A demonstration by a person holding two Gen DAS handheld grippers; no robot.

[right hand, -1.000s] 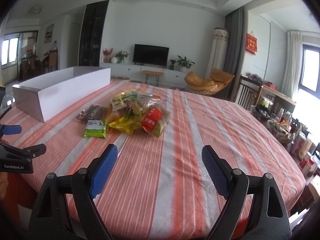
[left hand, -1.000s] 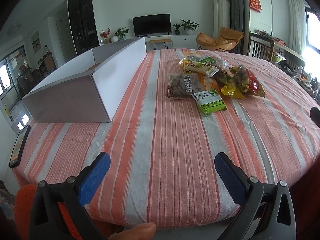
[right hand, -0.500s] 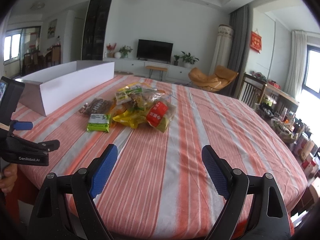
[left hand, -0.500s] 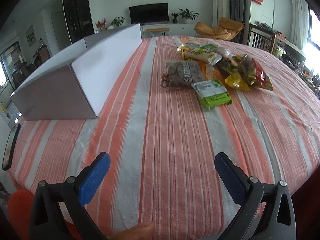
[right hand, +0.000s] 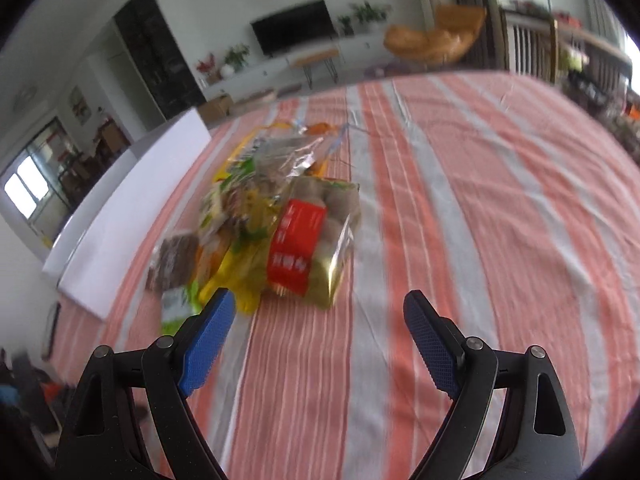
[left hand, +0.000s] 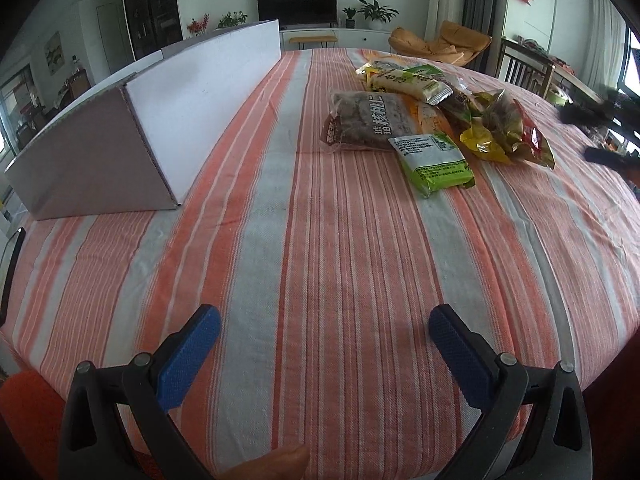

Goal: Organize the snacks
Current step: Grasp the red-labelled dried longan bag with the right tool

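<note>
Several snack packs lie in a pile on the striped tablecloth (left hand: 320,240). In the left wrist view I see a brown pack (left hand: 366,122), a green pack (left hand: 434,158), a pale long bar (left hand: 408,84) and a yellow and red bag (left hand: 508,132). A long white cardboard box (left hand: 168,108) stands to their left. My left gripper (left hand: 324,340) is open and empty, well short of the pile. In the blurred right wrist view, my right gripper (right hand: 316,324) is open and empty just before the red-labelled bag (right hand: 308,240), beside the green pack (right hand: 176,304).
The white box (right hand: 132,204) runs along the table's left side. A phone (left hand: 10,264) lies at the table's left edge. The right gripper's dark shape (left hand: 600,120) shows at the far right of the left view. Chairs, a TV and cabinets stand beyond the table.
The right gripper has swung quickly forward and down toward the snack pile, which now looms close and blurred. The left gripper has crept forward over the table. Both stay open.
</note>
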